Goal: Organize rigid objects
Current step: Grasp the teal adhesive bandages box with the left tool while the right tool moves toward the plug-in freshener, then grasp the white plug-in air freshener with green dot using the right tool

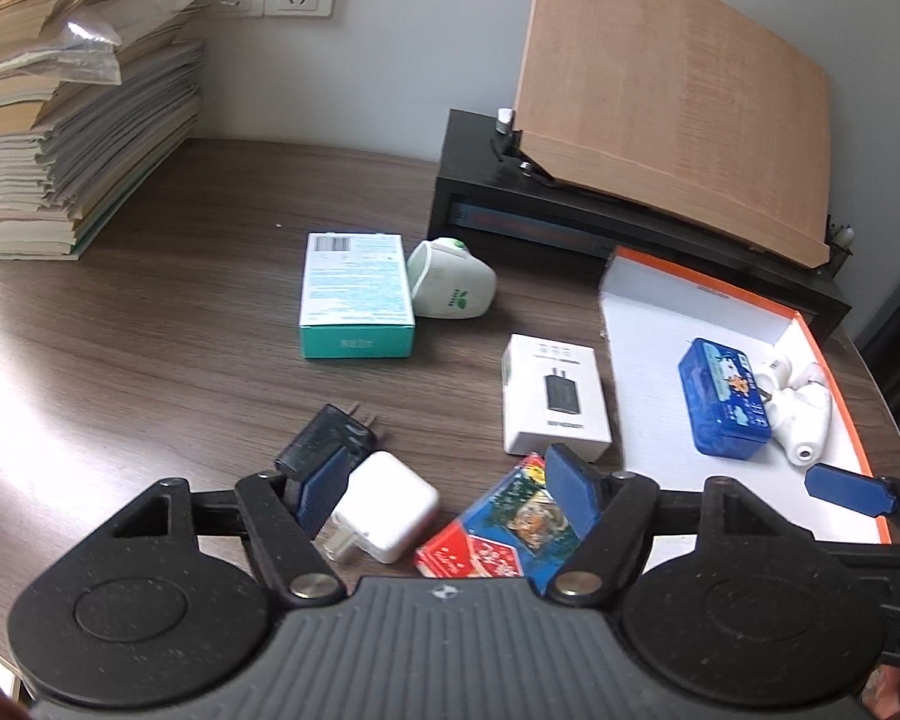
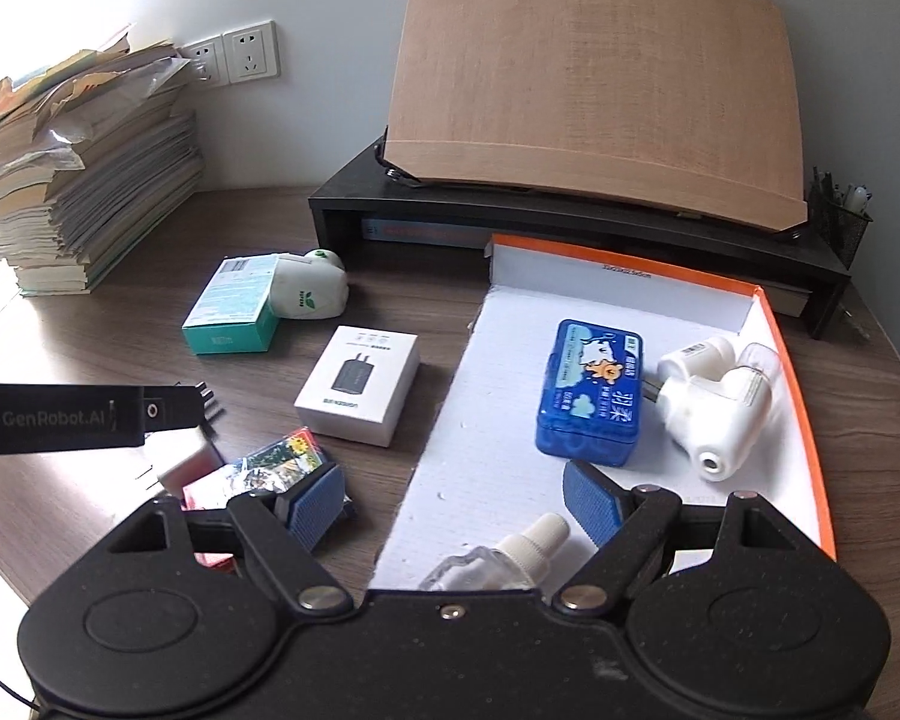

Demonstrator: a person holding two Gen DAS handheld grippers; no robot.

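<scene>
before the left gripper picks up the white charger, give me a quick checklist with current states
1. Left gripper open: ok, jaws wide apart, nothing held.
2. White charger between the fingers: ok, nearer the left finger.
3. Neighbours apart from the charger: not ok, the black adapter sits right against it and the colourful card box lies close.
4. Free room in the orange tray: ok, bare floor beside the blue case.
5. Right gripper out of the way: ok, open over the tray's near edge.
</scene>
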